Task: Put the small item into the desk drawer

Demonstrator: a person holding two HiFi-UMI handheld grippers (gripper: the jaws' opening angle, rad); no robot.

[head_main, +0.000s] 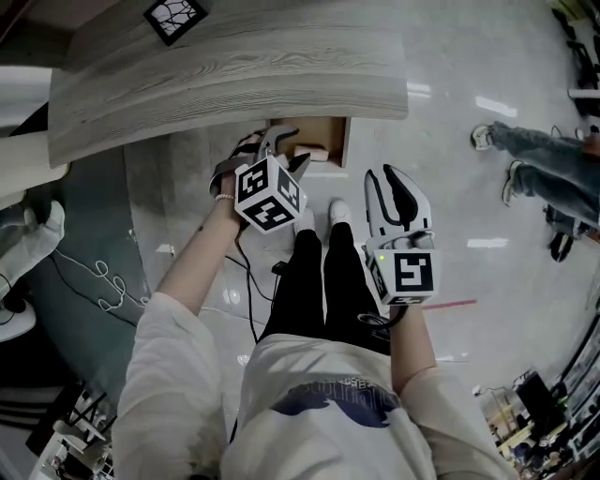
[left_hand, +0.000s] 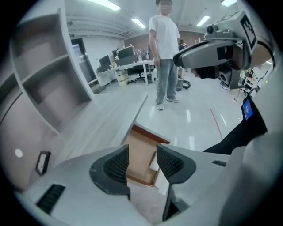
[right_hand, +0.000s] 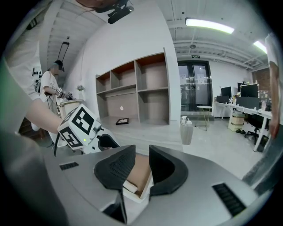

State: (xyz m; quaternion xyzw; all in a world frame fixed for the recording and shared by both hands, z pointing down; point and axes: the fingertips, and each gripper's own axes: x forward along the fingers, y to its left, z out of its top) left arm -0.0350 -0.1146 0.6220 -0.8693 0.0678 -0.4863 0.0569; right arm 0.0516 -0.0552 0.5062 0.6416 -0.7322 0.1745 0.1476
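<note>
One drawer stands open under the desk, with one small white item lying inside. Two grippers hang near the drawer: left gripper and right gripper. Both have jaws apart and hold nothing.

Two grippers in play, the left gripper and the right gripper; two marker cubes, the left cube and the right cube; one grey wood-grain desk; one open drawer under it; one small white item lying inside; one square marker tile on the desktop; one open shelf unit in the right gripper view; one bystander in jeans on the floor.
</note>
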